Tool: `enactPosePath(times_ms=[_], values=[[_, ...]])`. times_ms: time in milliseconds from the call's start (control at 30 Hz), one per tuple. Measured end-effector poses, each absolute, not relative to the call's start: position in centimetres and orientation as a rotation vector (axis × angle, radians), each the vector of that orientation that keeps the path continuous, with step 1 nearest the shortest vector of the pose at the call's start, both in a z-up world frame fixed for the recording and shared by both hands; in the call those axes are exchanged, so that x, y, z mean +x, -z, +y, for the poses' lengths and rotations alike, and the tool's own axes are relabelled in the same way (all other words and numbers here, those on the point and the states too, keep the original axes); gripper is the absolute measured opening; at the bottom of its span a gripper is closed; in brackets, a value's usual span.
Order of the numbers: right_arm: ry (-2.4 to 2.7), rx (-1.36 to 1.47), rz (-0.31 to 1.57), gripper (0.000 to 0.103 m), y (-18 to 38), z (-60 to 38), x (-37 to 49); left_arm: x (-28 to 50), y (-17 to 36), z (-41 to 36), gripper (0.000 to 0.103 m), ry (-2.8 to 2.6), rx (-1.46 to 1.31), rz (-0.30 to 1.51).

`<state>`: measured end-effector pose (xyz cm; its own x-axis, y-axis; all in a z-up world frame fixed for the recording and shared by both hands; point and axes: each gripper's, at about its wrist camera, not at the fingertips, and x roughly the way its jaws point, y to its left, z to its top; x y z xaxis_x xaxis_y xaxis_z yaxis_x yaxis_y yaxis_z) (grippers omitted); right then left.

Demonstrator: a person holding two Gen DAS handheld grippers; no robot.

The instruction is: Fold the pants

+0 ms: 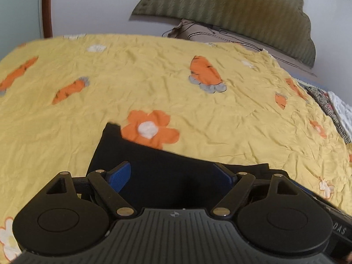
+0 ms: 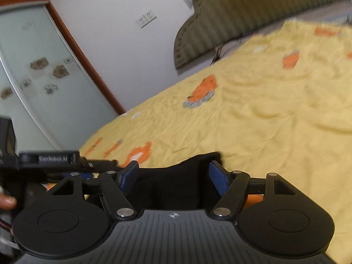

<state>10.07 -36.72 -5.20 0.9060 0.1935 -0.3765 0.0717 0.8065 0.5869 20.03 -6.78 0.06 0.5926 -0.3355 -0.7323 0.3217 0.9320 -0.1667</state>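
Pants (image 1: 154, 171): near part hidden behind gripper body in both views. Right view motion-blurred; bedspread (image 2: 275, 92) pattern indistinct at far right.

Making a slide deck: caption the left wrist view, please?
Open left gripper poised over black pants on a yellow bedspread.

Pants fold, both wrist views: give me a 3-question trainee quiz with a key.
1. True or false: both grippers are open.
2. Which printed motif on the yellow bedspread touches the far edge of the black pants in the left wrist view? A carrot, B orange flower, C white flower
3. Fill in: behind the bed stands a padded olive ____.

Key:
1. True: the left gripper and the right gripper both have their jaws spread over the pants.
2. B
3. headboard
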Motion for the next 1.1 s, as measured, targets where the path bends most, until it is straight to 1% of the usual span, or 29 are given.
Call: enactPosePath(times_ms=[100, 167, 200, 233, 333, 467, 533, 600, 633, 700, 767, 867, 967, 1100], values=[[-0.112, 0.768, 0.478, 0.057, 6.7, -37.9, 11.3, 20.6, 0.2, -6.1, 0.083, 0.367, -0.047, 0.859], [-0.131, 0.867, 0.494, 0.036, 8.0, -38.8, 12.2, 21.1, 0.0, -6.1, 0.083, 0.347, -0.064, 0.843], [-0.119, 0.887, 0.504, 0.019, 8.5, -39.2, 12.6, 21.3, -0.1, -6.1, 0.084, 0.346, -0.071, 0.838], [-0.106, 0.879, 0.505, 0.012, 8.7, -39.4, 12.7, 21.5, -0.2, -6.2, 0.084, 0.348, -0.078, 0.837], [-0.102, 0.823, 0.467, 0.009, 8.0, -39.3, 12.1, 21.9, -0.3, -6.2, 0.085, 0.349, -0.105, 0.832], [-0.071, 0.72, 0.426, 0.009, 6.2, -39.2, 11.8, 22.4, -0.1, -6.6, 0.09, 0.325, -0.096, 0.802], [-0.048, 0.687, 0.46, 0.009, 6.6, -39.3, 12.7, 22.9, 0.6, -7.2, 0.092, 0.324, -0.066, 0.809], [-0.039, 0.684, 0.544, 0.009, 7.6, -39.4, 13.6, 23.7, 1.9, -8.2, 0.092, 0.317, -0.011, 0.861], [-0.035, 0.697, 0.553, 0.01, 7.8, -39.5, 13.5, 24.1, 2.5, -8.5, 0.092, 0.315, 0.004, 0.893], [-0.035, 0.716, 0.535, 0.012, 7.2, -39.6, 12.3, 24.0, 3.1, -8.5, 0.091, 0.316, 0.022, 0.894], [0.046, 0.665, 0.503, 0.018, 6.1, -39.4, 10.5, 23.3, 2.6, -8.1, 0.092, 0.318, 0.018, 0.867], [0.097, 0.597, 0.471, 0.018, 4.7, -38.6, 7.3, 22.0, 1.4, -7.6, 0.092, 0.351, -0.015, 0.847], [0.005, 0.628, 0.474, 0.018, 4.6, -37.4, 4.5, 20.1, 0.7, -7.6, 0.092, 0.401, -0.027, 0.841], [-0.024, 0.653, 0.496, 0.018, 4.9, -35.9, 1.7, 17.4, 1.0, -8.7, 0.093, 0.459, -0.002, 0.846]])
